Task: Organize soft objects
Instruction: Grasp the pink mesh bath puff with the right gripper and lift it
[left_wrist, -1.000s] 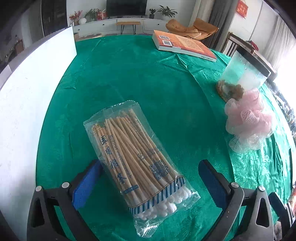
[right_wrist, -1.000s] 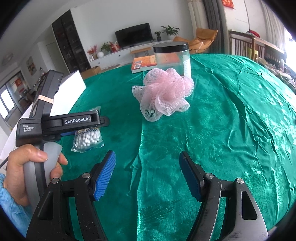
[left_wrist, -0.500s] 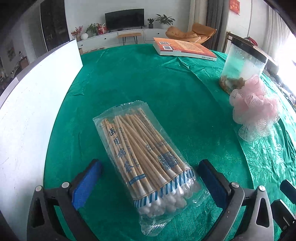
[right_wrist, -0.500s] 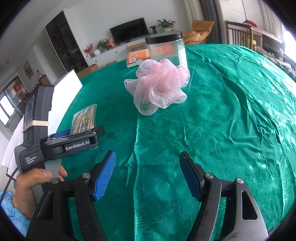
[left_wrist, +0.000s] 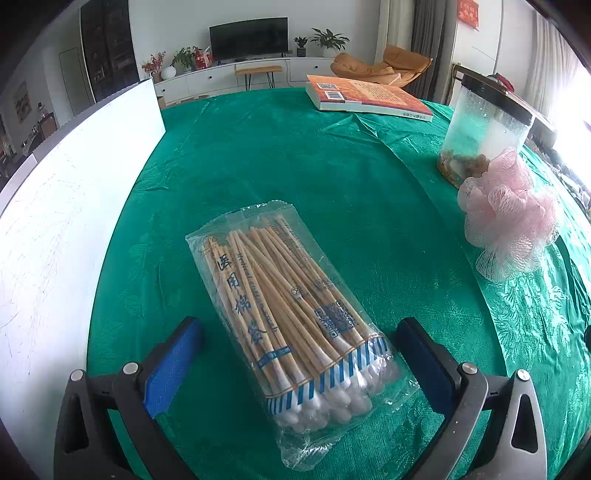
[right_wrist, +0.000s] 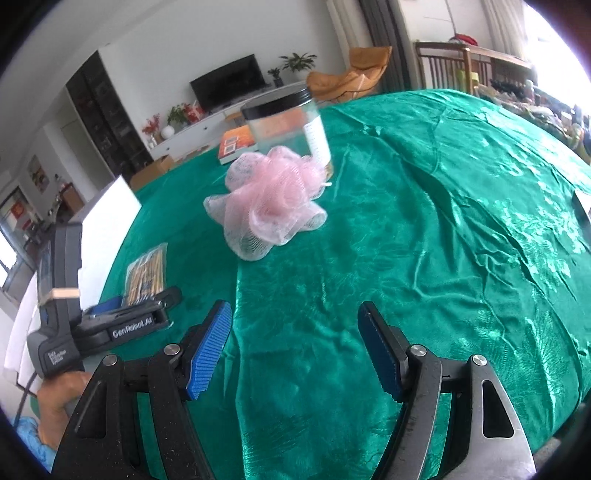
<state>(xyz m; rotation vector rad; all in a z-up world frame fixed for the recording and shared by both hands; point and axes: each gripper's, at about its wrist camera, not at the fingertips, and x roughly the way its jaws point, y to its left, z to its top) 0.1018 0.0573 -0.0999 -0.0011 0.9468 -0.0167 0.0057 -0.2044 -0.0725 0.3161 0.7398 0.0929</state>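
In the left wrist view, the bag of cotton swabs (left_wrist: 291, 328) lies flat on the green tablecloth (left_wrist: 295, 166), its near end with the white cotton tips sitting between the two blue pads of the left gripper (left_wrist: 299, 363). The bag's long axis runs away from the camera and leans a little to the left, so it lies nearly along the line the fingers point, and the pads flank its short width. The jaws stand wide apart with green cloth showing on both sides of the bag, so neither pad touches it and nothing is gripped. The gripper tilts steeply down toward the cloth. Off to the right, well apart from the bag, the pink bath puff (left_wrist: 509, 218) rests just in front of the clear jar (left_wrist: 484, 133), with a book (left_wrist: 369, 98) farther back and a white board (left_wrist: 66, 206) along the left edge. In the right wrist view, the right gripper (right_wrist: 295, 350) is also open and empty, its pads spread over bare cloth and angled down more gently. The puff (right_wrist: 269, 201) lies straight ahead of it and a little left, some way off, against the jar (right_wrist: 291, 129). The left gripper's body (right_wrist: 110, 325) shows at the lower left in a hand (right_wrist: 59, 398), over the swab bag (right_wrist: 146, 275). By my reading the left hand is the one placed to close on the bag, while the puff is the right hand's nearer target.
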